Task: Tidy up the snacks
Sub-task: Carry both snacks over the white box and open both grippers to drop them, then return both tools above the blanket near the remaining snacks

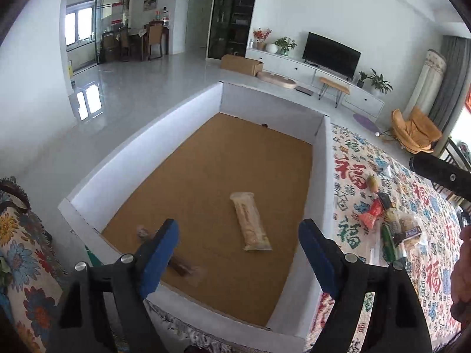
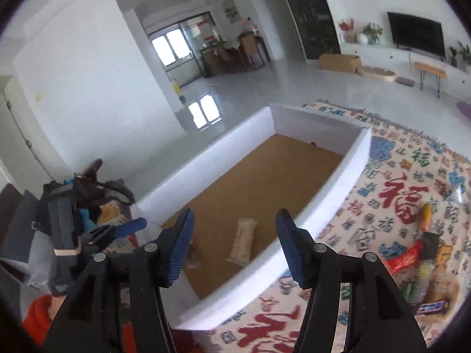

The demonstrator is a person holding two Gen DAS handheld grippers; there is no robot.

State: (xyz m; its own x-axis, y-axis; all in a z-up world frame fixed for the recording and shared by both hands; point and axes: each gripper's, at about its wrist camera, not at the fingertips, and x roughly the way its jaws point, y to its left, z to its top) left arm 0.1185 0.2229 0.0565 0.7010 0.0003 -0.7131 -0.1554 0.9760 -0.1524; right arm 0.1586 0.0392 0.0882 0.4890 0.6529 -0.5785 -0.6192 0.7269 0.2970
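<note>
A shallow white box [image 1: 194, 111] with a brown cardboard floor sits on a patterned cloth. Inside lie a long pale snack packet [image 1: 251, 222] and two small brownish snacks [image 1: 184, 268], blurred, near my left finger. My left gripper [image 1: 240, 229] hovers open over the box's near end, nothing between its blue pads. My right gripper [image 2: 235, 217] is also open and empty above the box's near corner, with the pale packet [image 2: 244, 241] below it. A pile of mixed snacks [image 1: 388, 220] lies on the cloth right of the box, also the pile [image 2: 418, 264] in the right wrist view.
The cloth [image 2: 397, 182] with red and green characters covers the table right of the box. A flowered cushion [image 1: 20, 235] is at the left. A person's hand [image 1: 463, 264] shows at the right edge. Behind lie a tiled floor, TV cabinet [image 1: 323, 67] and cardboard carton [image 1: 241, 63].
</note>
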